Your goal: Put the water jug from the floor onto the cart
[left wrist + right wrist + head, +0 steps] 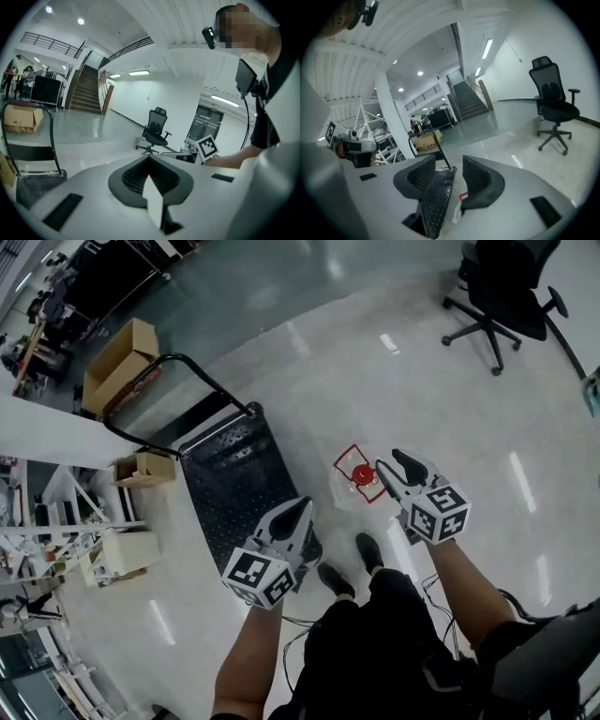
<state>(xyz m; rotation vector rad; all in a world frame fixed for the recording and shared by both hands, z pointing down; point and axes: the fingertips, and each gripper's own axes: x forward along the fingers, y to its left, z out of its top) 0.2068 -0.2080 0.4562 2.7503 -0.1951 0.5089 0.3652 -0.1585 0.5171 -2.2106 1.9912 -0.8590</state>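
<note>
- Head view: the water jug (359,476) stands upright on the floor (450,409), red cap up. It is just beside the right edge of the cart (234,484) and not on it. The right gripper (396,467) hangs just beside the water jug without touching it. The left gripper (300,512) hangs over the near right corner of the cart. The task is judged to be at the approach step, with the lift not yet made.
- Left gripper view: the jaws of the left gripper (150,163) are pressed together with nothing between them. The cart handle (52,140) shows at the left. Risk: a closed claw cannot steady the jug body, so spread it before the lift.
- Right gripper view: the jaws of the right gripper (449,164) stand spread and empty. The cart deck (436,201) and a sliver of red, likely the jug's top (462,196), show through the gap.
  - Risk: a pinch on the thin red frame alone may slip or let the jug swing, if it is filled.
  - Risk: a jug pushed against the deck edge may roll the cart away.
</note>
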